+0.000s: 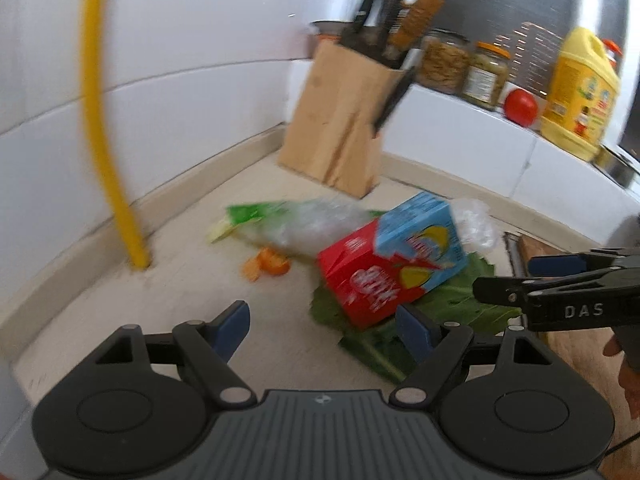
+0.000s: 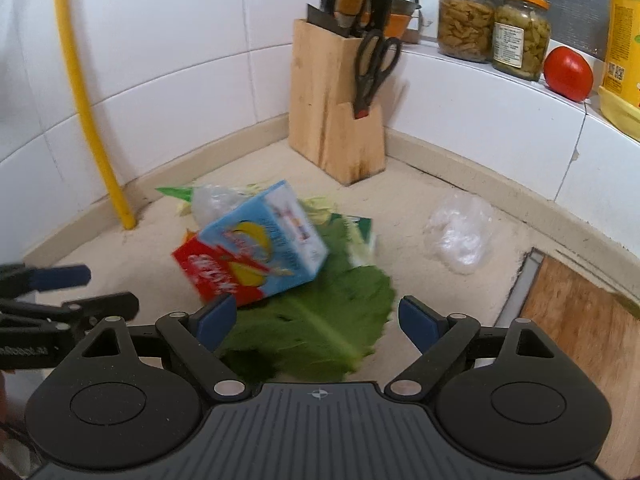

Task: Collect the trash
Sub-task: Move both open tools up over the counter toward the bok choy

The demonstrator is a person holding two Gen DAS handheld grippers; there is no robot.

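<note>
A red and blue carton [image 1: 394, 264] lies tilted on a large green leaf [image 1: 452, 300] on the beige counter; both show in the right wrist view, carton [image 2: 256, 246] on leaf [image 2: 320, 320]. A clear and green plastic wrapper [image 1: 304, 222] and orange peel [image 1: 268, 264] lie behind it. Crumpled clear plastic [image 2: 460, 234] lies to the right. My left gripper [image 1: 324, 326] is open and empty, just in front of the carton. My right gripper [image 2: 316, 320] is open and empty over the leaf, its left finger near the carton.
A wooden knife block [image 2: 332, 108] with scissors stands in the corner. A yellow pipe [image 2: 84, 100] rises at left. Jars [image 2: 464, 20], a tomato [image 2: 568, 74] and a yellow bottle [image 1: 580, 92] sit on the ledge. A wooden board [image 2: 580, 340] lies at right.
</note>
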